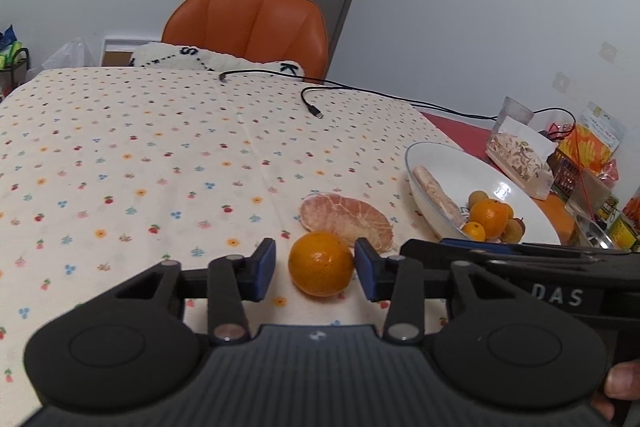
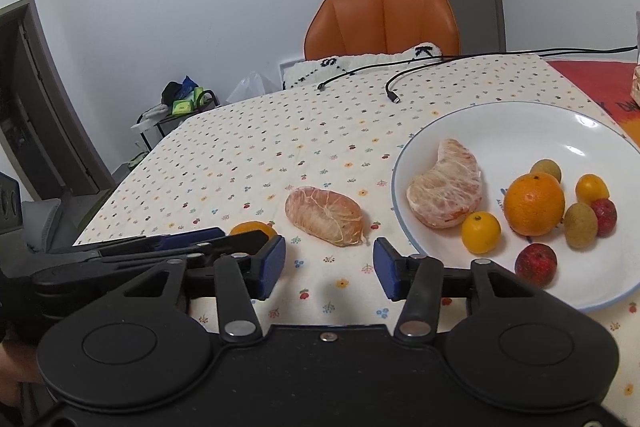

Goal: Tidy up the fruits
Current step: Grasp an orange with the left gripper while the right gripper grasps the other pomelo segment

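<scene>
An orange [image 1: 321, 263] lies on the flowered tablecloth between the open pads of my left gripper [image 1: 316, 269], and the pads do not touch it. Part of it shows in the right wrist view [image 2: 252, 228]. A peeled pomelo piece [image 1: 346, 220] [image 2: 325, 215] lies on the cloth just beyond it. My right gripper [image 2: 330, 268] is open and empty, just short of that piece. A white plate [image 2: 520, 131] [image 1: 460, 163] on the right holds another pomelo piece [image 2: 446, 185], an orange [image 2: 534, 203] and several small yellow, brown and red fruits.
Two black cables [image 1: 316, 107] lie across the far side of the table. An orange chair [image 1: 248, 23] with a white cushion stands behind it. Snack packets [image 1: 520, 159] crowd the table's far right. The left gripper [image 2: 152, 247] sits close beside my right one.
</scene>
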`<state>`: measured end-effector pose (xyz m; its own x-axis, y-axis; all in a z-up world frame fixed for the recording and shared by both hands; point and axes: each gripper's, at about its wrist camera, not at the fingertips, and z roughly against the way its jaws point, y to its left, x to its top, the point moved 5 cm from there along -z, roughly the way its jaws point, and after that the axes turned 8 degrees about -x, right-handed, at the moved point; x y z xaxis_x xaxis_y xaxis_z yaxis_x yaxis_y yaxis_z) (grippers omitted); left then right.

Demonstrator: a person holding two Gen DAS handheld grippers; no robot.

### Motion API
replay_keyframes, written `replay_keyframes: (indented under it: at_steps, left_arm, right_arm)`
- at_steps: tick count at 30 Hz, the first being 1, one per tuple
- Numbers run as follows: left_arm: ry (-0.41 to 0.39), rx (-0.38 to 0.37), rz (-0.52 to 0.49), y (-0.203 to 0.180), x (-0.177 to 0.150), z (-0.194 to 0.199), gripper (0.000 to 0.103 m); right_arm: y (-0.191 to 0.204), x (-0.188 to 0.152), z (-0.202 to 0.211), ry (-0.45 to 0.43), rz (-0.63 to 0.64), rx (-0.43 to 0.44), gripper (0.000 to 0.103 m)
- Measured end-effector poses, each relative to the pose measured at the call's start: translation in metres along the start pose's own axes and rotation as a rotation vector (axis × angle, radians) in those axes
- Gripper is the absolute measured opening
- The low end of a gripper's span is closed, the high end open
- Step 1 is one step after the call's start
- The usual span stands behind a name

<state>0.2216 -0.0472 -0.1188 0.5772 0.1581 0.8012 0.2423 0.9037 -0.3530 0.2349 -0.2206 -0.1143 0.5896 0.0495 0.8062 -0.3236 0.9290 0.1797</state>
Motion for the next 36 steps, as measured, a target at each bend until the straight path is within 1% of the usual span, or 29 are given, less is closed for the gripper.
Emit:
replay_keyframes:
  at_steps: [1, 7, 19, 25, 32, 35, 36]
  left_arm:
    - [0.0, -0.007, -0.003, -0.001, 0.0, 0.0, 0.034]
    - [0.002, 0.005, -0.01, 0.002, 0.001, 0.003, 0.033]
    - [-0.042, 0.114, 0.036, 0.039, 0.01, 0.033, 0.033]
    - [-0.059, 0.147, 0.061, 0.053, 0.011, 0.044, 0.033]
    - [-0.062, 0.158, 0.079, 0.063, 0.007, 0.052, 0.033]
    - [-0.056, 0.162, 0.089, 0.067, 0.005, 0.053, 0.033]
    - [-0.056, 0.16, 0.091, 0.068, 0.005, 0.053, 0.033]
  right_arm:
    - [0.0, 0.0, -0.001, 0.001, -0.002, -0.001, 0.046]
    - [0.0, 0.002, -0.008, 0.003, 0.006, -0.016, 0.046]
    - [0.013, 0.009, -0.024, 0.004, 0.038, -0.026, 0.046]
    - [0.021, 0.011, -0.029, 0.004, 0.078, -0.05, 0.046]
    - [0.027, 0.013, -0.039, 0.005, 0.122, -0.099, 0.058]
    - [0.031, 0.014, -0.044, 0.003, 0.145, -0.109, 0.058]
    - [0.032, 0.015, -0.046, 0.006, 0.148, -0.103, 0.059]
